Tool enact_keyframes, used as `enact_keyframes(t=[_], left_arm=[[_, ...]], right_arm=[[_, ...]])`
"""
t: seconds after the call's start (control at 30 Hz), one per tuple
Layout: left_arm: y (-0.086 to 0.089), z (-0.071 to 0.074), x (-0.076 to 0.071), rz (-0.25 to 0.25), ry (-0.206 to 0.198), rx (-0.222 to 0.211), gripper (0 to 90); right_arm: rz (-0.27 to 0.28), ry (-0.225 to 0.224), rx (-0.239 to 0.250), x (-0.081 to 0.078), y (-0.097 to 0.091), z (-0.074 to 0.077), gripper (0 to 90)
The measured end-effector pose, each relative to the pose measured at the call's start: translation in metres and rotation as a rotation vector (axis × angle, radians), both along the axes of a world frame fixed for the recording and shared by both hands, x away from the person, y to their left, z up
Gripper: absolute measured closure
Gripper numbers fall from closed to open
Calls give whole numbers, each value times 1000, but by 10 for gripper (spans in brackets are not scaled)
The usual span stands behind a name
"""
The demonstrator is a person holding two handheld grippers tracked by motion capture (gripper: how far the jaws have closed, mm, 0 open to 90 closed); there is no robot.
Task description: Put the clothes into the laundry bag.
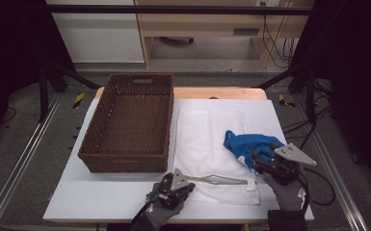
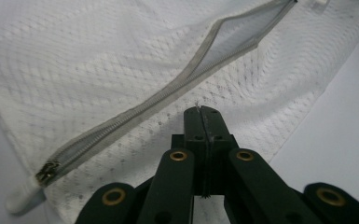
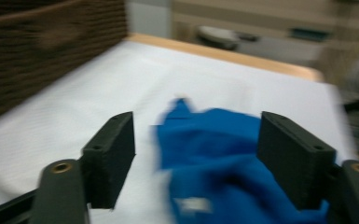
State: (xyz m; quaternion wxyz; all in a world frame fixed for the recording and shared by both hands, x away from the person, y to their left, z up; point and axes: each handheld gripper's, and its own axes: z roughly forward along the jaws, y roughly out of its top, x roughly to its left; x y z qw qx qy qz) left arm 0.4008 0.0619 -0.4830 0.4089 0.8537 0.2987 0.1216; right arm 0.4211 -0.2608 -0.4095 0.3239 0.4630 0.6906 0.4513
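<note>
White mesh bag [image 1: 212,144] lies flat on the table [image 1: 101,192], its zipper [image 1: 221,180] partly undone; the left gripper [image 1: 185,181] at its 7 o'clock corner is clenched on the mesh. Right gripper [image 1: 260,160], at 4 o'clock, is spread wide around a blue cloth [image 1: 248,144]. Wicker basket [image 1: 127,159] sits at the bag's 9 o'clock.

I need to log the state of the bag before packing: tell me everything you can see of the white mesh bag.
The white mesh bag is a flat rectangular pouch of net-like fabric, lying on the white table cover right of the brown wicker basket. Its grey zipper runs along the near edge and gapes partly open, with a metal pull at one end. The left gripper is shut on the mesh beside the zipper. A blue cloth lies at its right edge.
</note>
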Motion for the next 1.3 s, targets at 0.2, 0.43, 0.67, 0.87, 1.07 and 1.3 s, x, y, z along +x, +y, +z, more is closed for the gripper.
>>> enact_keyframes(t=[0.2, 0.43, 0.67, 0.87, 1.07, 1.3], left_arm=[[-1, -3, 0, -2, 4, 10, 900], [-1, -3, 1, -4, 12, 13, 900], [-1, -3, 1, 0, 10, 14, 900], [0, -3, 1, -1, 20, 10, 900], [-1, -2, 2, -2, 20, 15, 900], [-3, 3, 3, -5, 16, 26, 888]], right_arm=[[237, 144, -11, 4, 52, -33, 441], [316, 262, -59, 5, 81, -61, 531], [323, 293, -118, 5, 85, -69, 603], [300, 295, -151, 8, 83, -72, 877], [291, 213, -96, 9, 78, -55, 886], [306, 170, -56, 10, 76, -44, 887]])
